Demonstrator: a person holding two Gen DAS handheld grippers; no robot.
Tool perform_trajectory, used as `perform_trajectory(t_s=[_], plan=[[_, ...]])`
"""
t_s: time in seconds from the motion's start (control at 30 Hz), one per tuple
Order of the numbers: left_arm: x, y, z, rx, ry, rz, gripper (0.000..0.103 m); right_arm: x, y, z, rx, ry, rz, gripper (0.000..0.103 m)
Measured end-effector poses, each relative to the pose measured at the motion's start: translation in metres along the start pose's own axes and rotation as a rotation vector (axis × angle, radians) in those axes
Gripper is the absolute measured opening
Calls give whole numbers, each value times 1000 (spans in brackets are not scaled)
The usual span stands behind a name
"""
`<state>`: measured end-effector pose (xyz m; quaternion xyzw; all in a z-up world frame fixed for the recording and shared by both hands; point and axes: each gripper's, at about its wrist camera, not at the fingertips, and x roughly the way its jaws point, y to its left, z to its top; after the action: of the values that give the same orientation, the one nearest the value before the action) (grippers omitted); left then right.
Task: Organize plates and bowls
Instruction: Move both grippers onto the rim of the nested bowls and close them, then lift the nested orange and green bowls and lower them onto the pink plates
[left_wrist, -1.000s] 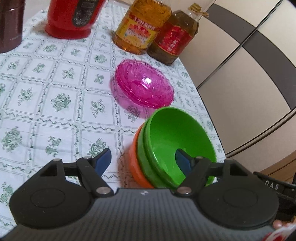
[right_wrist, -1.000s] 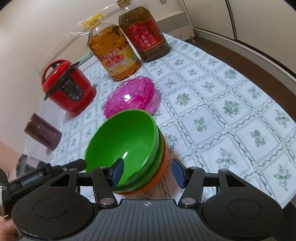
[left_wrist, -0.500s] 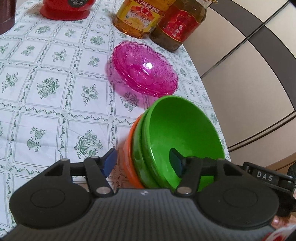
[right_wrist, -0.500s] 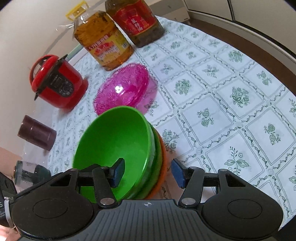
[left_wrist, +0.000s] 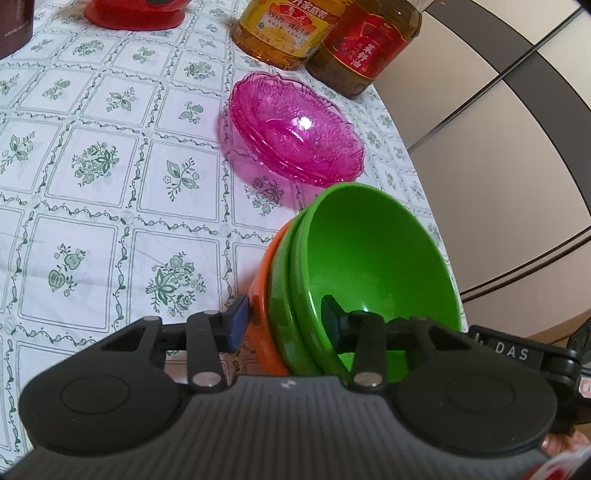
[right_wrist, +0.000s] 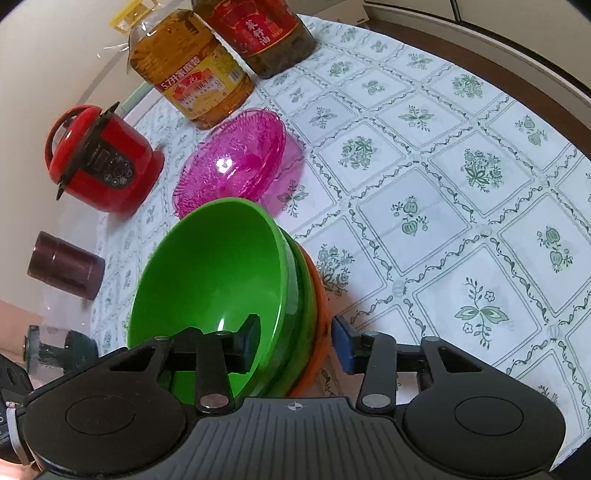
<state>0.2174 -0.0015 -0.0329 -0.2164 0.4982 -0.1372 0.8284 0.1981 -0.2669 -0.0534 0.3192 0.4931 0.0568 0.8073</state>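
In the left wrist view, the left gripper (left_wrist: 284, 323) straddles the rim of a nested stack of bowls: its left finger pad (left_wrist: 238, 322) stands outside and touches the orange bowl (left_wrist: 260, 302) at the bottom of the stack, and its right finger is inside the top green bowl (left_wrist: 369, 258). The jaws are narrowed onto the walls of the stack, so the gripper holds the stack by its rim. A second green bowl (left_wrist: 282, 295) sits between the orange one and the top one. Ahead of the gripper, near the stack but apart from it, the pink glass plates (left_wrist: 295, 129) lie stacked on the flowered tablecloth (left_wrist: 96, 162). Farther ahead stand two oil bottles (left_wrist: 325, 33), side by side. In the right wrist view, the right gripper (right_wrist: 297, 341) straddles the same stack from the other side: its left finger is inside the top green bowl (right_wrist: 210, 266), and its right finger pad (right_wrist: 341, 345) is outside, just beside the orange bowl (right_wrist: 317, 325) with a small gap, so it is not yet closed on the rim. The pink glass plates (right_wrist: 232, 158) are ahead, and a red cooker (right_wrist: 99, 158) and a dark canister (right_wrist: 66, 266) stand ahead to the left.
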Motion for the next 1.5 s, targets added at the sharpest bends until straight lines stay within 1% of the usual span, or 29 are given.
perform_trajectory(t_s=[0.03, 0.33, 0.57, 0.77, 1.0, 1.2, 1.5], plan=[[0, -1, 0, 3, 0, 3, 36, 0, 0, 0, 1, 2, 1, 38], [0, -7, -2, 49, -5, 34, 35, 1, 1, -1, -13, -3, -14, 35], [-2, -11, -3, 61, -9, 49, 35, 0, 0, -2, -17, -8, -15, 34], [-3, -12, -2, 55, -3, 44, 35, -3, -1, -1, -17, -16, -16, 33], [-6, -21, 1, 63, -18, 51, 35, -11, 3, 2, -28, -32, -17, 33], [-9, -30, 10, 68, -35, 54, 35, -17, 7, 13, -30, -42, -15, 33], [-11, -47, 31, 64, -65, 50, 35, -30, 25, 40, -77, -90, -22, 33]])
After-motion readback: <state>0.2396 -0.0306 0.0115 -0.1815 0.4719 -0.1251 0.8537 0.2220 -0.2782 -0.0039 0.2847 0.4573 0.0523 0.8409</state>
